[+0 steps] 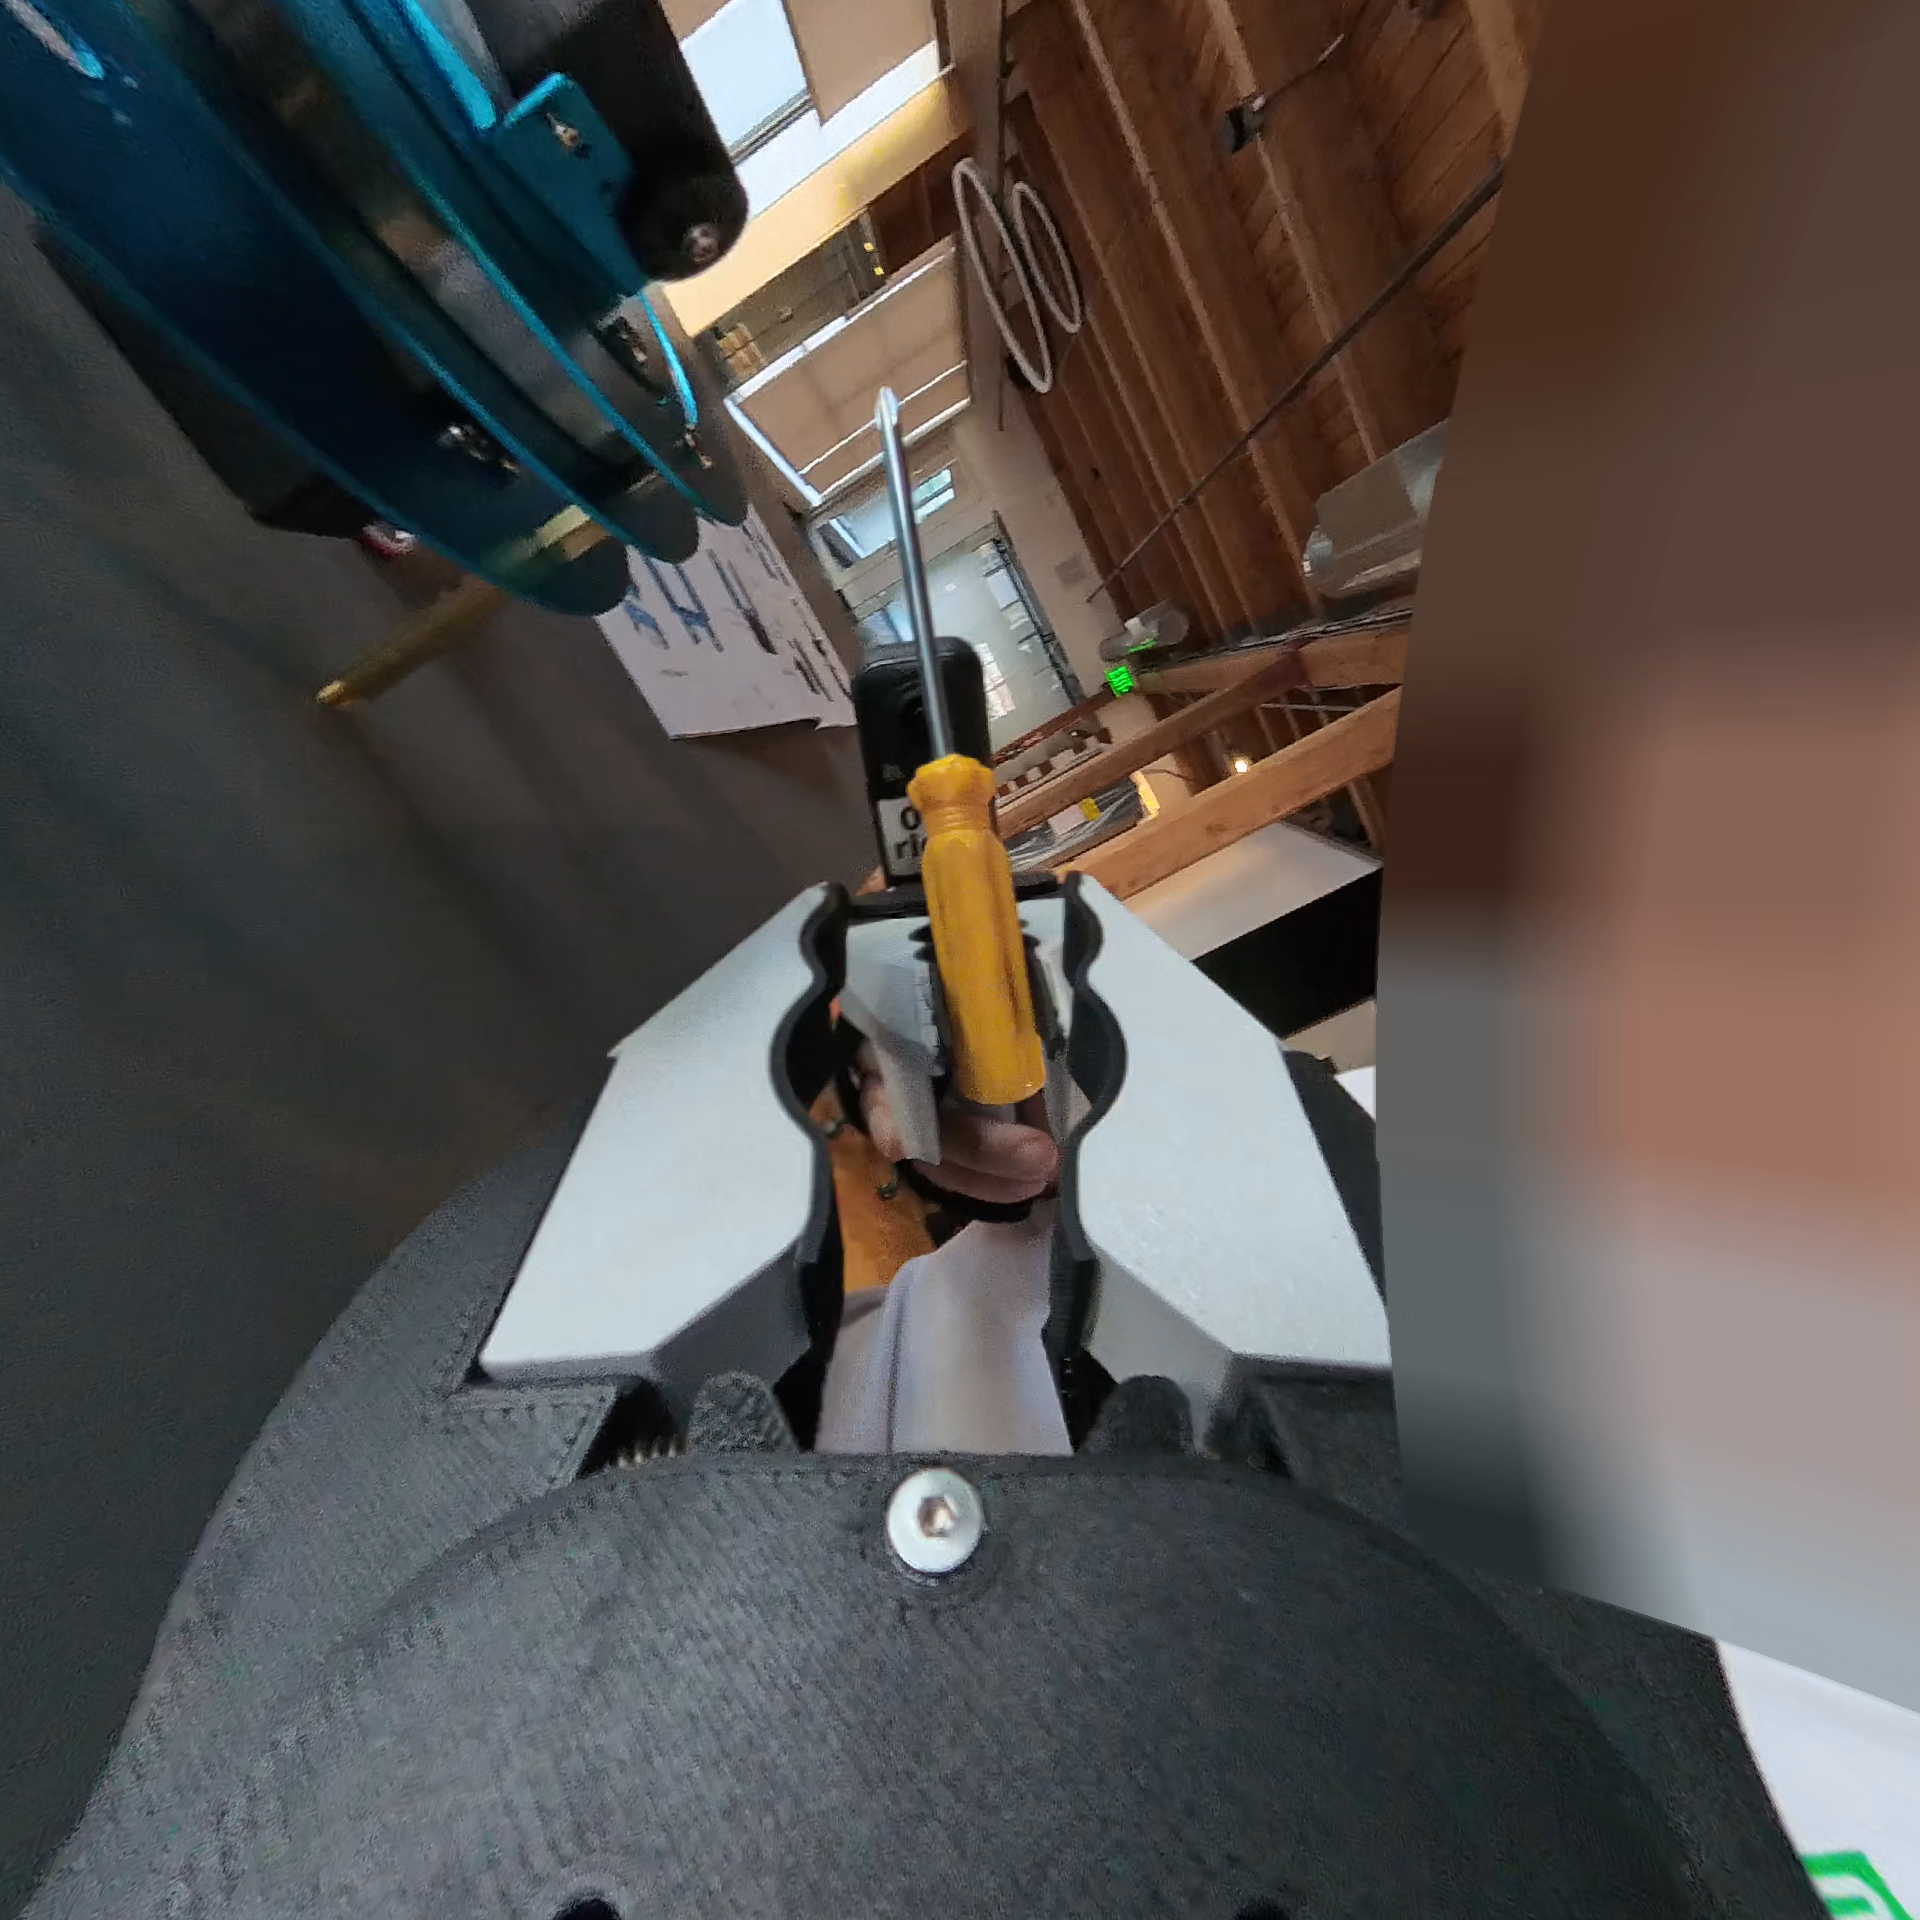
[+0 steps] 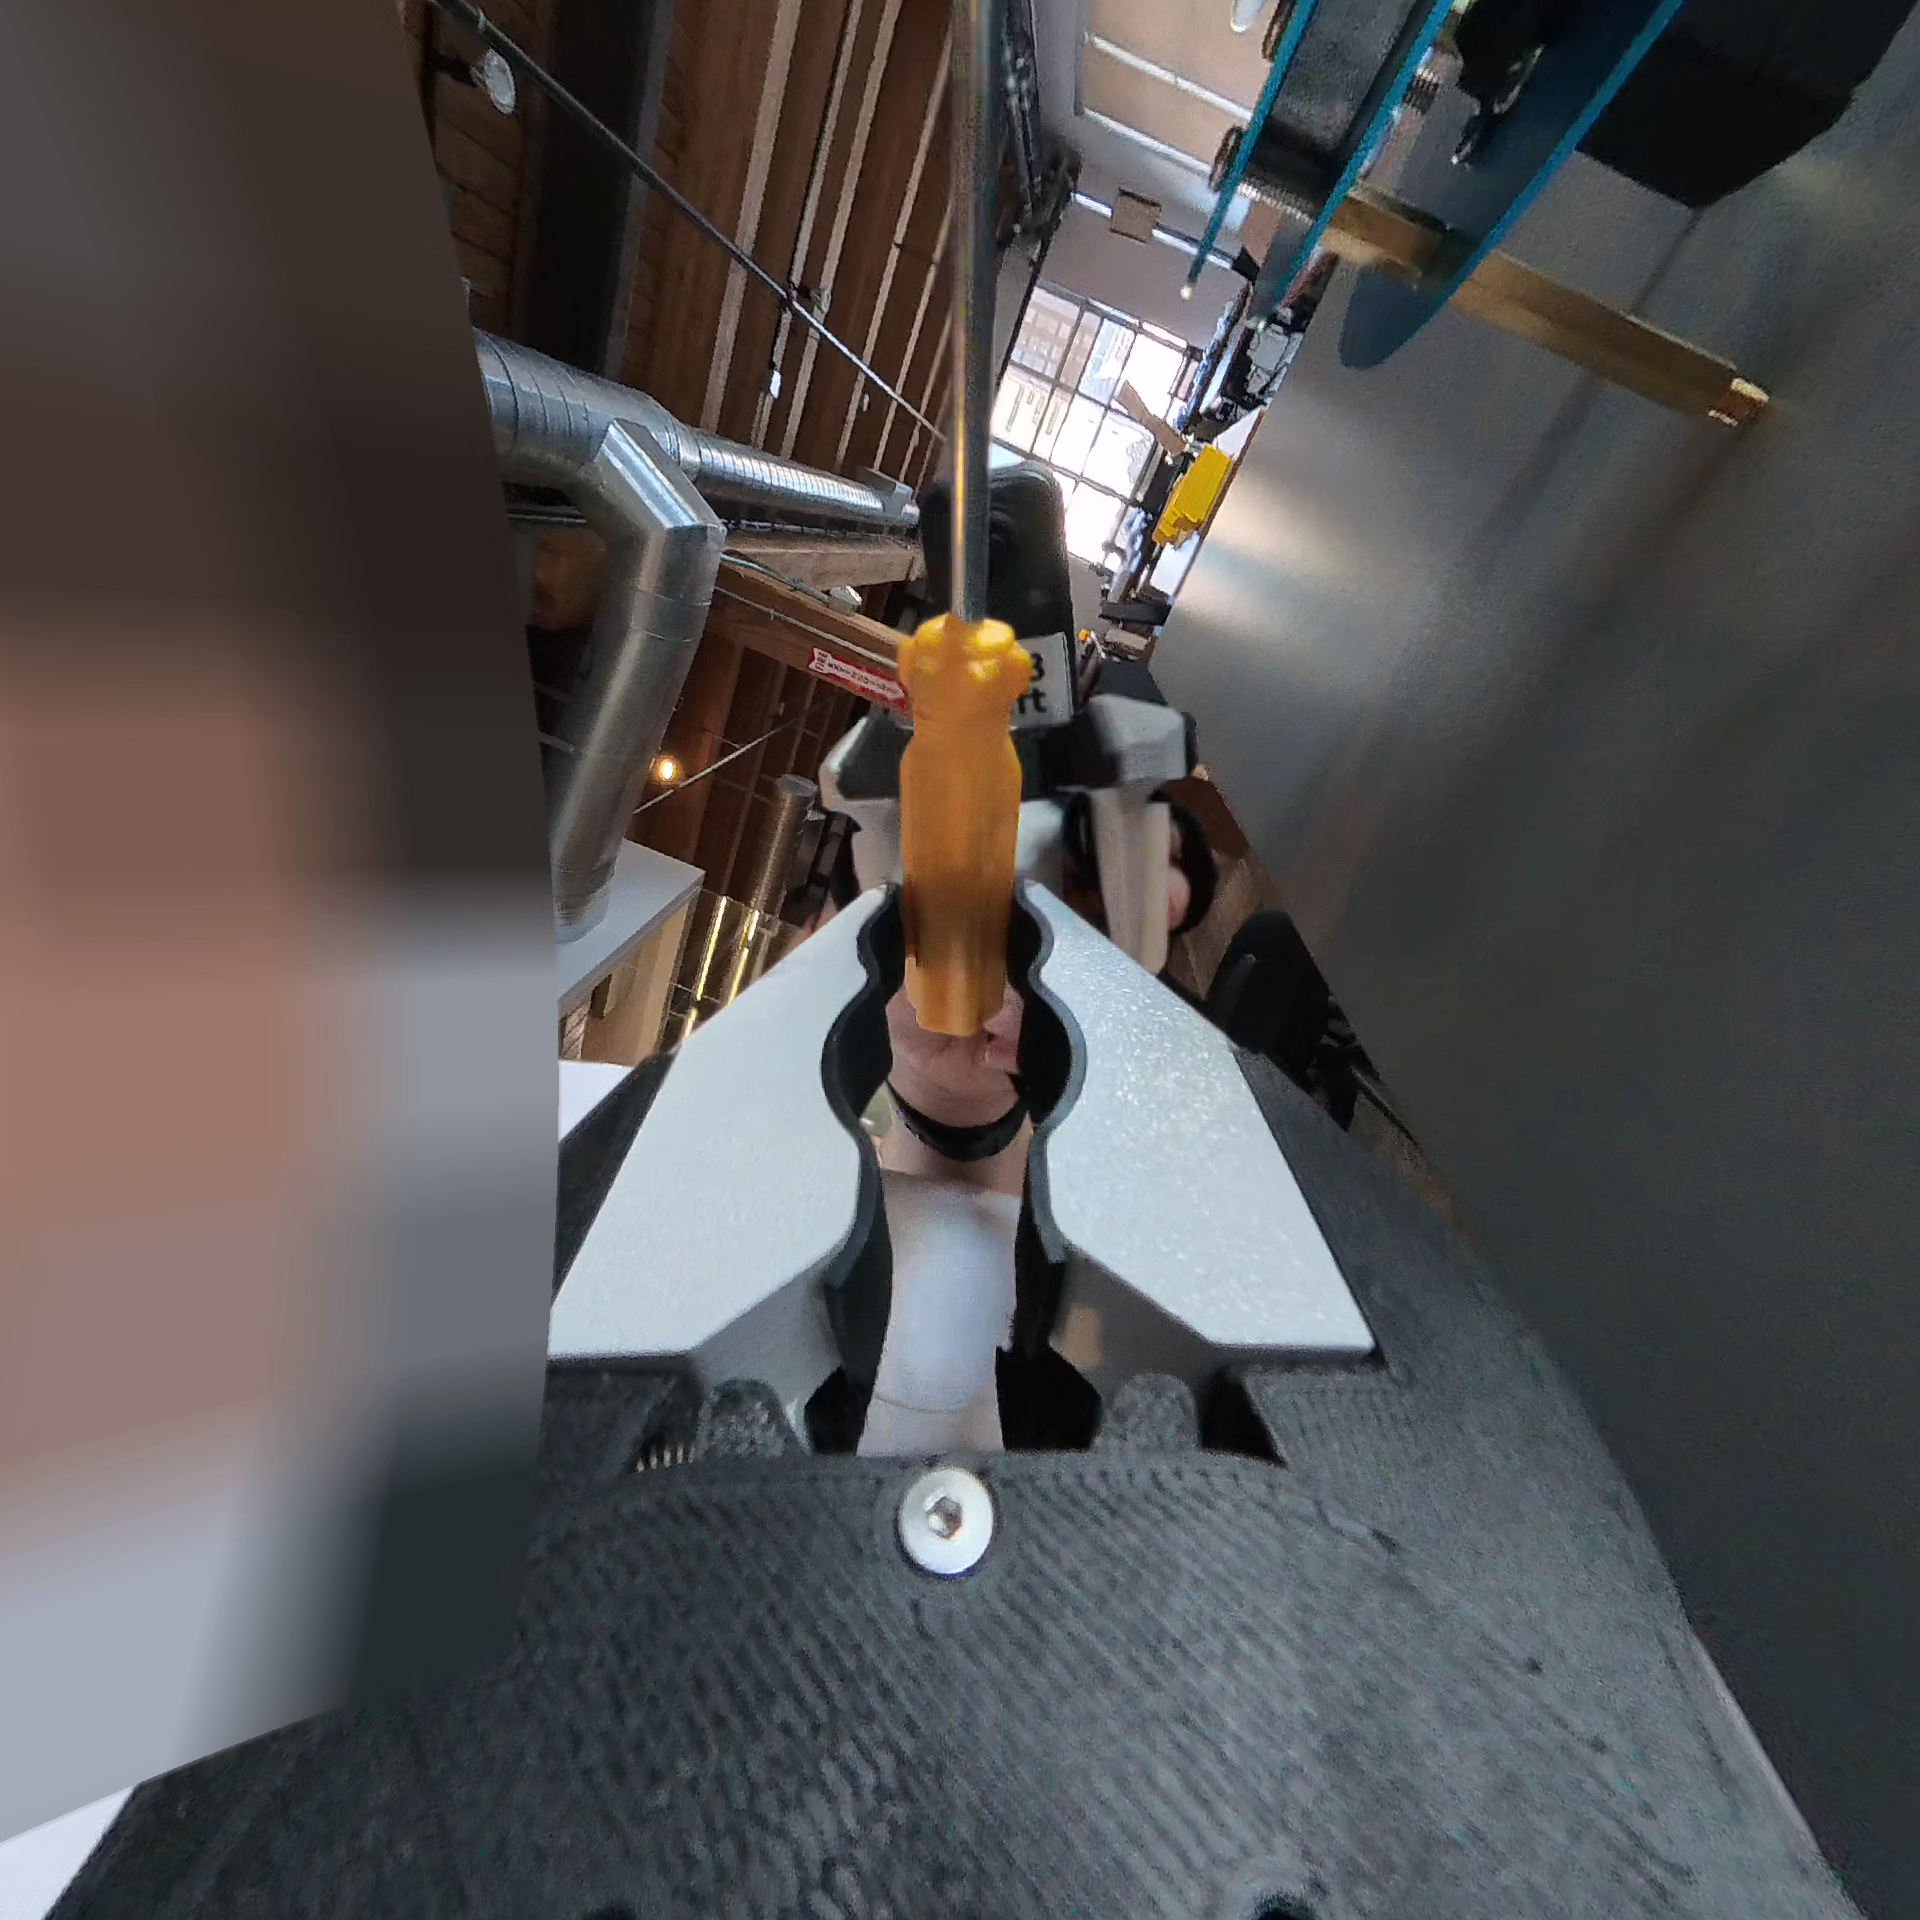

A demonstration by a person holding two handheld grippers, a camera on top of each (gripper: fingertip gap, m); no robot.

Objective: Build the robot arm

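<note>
1. Centrally, item: screwdriver (image 1: 982, 956), translucent yellow handle, bare steel shaft with a cross tip. It is carried in the air and rests on no bench. The 2 claws face one another along its length.
2. Right claw (image 2: 958, 935): clamped on the lower part of the yellow handle. In the left wrist view its ribbed grey fingers (image 1: 906, 1023) press the handle from both sides. The shaft runs forward past the fingertips.
3. Left claw (image 1: 954, 904): jaws apart. The handle and the right claw's fingers sit in the gap between its tips, and neither pad appears to touch the handle.
4. Hand (image 1: 987, 1153): 1 person's hand in a pale sleeve shows behind the right claw.
5. Blue plate assembly (image 1: 364, 312): stacked clear blue panels with black parts and small screws, near the shaft tip but apart from it.
6. Brass standoff (image 1: 405, 644): juts from the assembly, its end at the grey surface (image 1: 208, 987). Whether that surface is a bench top or an upright panel cannot be told, as both views are rolled.
7. White sheet (image 1: 717, 644): blue line drawings, lying against the grey surface beyond the assembly.
</note>
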